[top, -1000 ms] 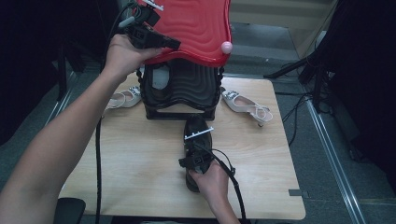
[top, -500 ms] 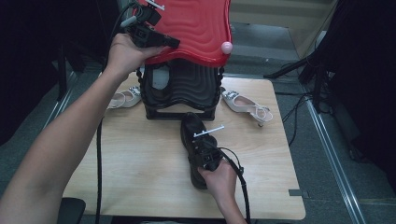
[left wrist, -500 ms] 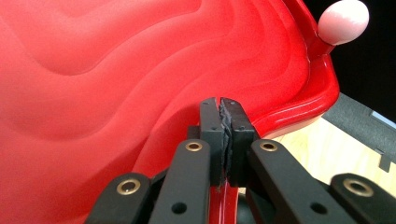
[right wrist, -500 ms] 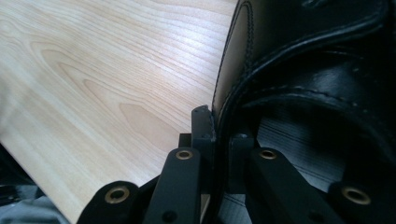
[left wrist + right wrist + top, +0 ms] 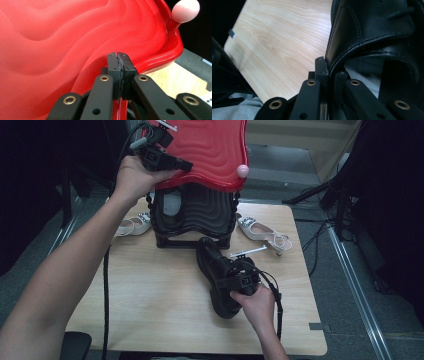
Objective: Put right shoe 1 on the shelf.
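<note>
A black box [image 5: 195, 215] stands at the back of the wooden table [image 5: 150, 290], its wavy red lid [image 5: 210, 150] raised. My left gripper [image 5: 186, 167] is shut on the lid's left edge; the left gripper view shows the pads of my left gripper [image 5: 119, 56] pinching the red lid [image 5: 62, 37] by its rim. In front of the box lies a black leather shoe [image 5: 215, 265], slanted, toe toward the box. My right gripper [image 5: 227, 276] is shut on its collar. In the right gripper view my right gripper [image 5: 329, 66] clamps the edge of the shoe [image 5: 374, 27].
A pink knob [image 5: 242, 170] sticks out at the lid's right corner. One pale high-heeled shoe [image 5: 131, 225] lies left of the box and another [image 5: 262, 232] right of it. Bare wood spreads over the table's left and front. Cables trail from both grippers.
My right gripper has moved to the right and slightly up, swinging the black shoe's heel end rightward. The left gripper and the raised lid have stayed still.
</note>
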Action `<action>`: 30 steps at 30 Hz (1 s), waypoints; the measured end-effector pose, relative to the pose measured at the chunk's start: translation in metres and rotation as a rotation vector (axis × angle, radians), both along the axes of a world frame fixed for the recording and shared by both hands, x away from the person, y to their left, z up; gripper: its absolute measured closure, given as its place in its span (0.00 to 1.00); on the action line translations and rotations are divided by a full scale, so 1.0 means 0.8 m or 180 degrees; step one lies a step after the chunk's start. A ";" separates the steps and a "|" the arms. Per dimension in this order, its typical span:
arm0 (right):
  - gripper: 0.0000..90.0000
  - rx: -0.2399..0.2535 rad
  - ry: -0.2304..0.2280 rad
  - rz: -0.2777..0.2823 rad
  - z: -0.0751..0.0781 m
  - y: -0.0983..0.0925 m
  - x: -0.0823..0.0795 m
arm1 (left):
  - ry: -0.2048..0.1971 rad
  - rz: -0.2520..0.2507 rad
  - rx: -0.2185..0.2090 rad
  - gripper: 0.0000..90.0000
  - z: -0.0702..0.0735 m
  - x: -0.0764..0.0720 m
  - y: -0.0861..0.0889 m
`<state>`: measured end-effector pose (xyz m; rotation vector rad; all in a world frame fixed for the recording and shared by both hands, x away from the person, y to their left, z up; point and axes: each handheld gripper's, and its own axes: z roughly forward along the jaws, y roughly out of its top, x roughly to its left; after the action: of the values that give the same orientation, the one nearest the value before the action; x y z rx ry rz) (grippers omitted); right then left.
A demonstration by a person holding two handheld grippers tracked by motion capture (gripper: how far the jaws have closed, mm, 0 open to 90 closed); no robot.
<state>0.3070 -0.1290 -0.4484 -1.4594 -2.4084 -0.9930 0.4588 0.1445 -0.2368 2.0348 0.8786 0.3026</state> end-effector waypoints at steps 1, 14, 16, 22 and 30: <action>0.97 0.0000 0.0000 0.0000 0.000 0.000 0.000 | 0.0000 0.0000 0.0000 1.00 0.000 0.000 0.000; 0.97 0.0197 -0.0029 0.0125 0.049 -0.014 -0.013 | 0.0019 -0.0019 -0.0025 1.00 -0.001 0.002 0.002; 0.97 0.0236 -0.0047 0.0169 0.059 -0.014 -0.017 | 0.0040 -0.0025 -0.0040 1.00 -0.001 0.002 0.002; 0.97 0.0302 -0.0187 0.0232 0.088 -0.015 -0.022 | 0.0035 -0.0023 -0.0029 1.00 0.000 0.002 0.002; 0.97 0.0291 -0.0445 0.0198 0.127 -0.007 -0.004 | 0.0054 -0.0028 -0.0040 1.00 0.000 0.002 0.003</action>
<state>0.3041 -0.1350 -0.3467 -1.3178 -2.4500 -1.2109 0.4605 0.1466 -0.2370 2.0318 0.8795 0.2746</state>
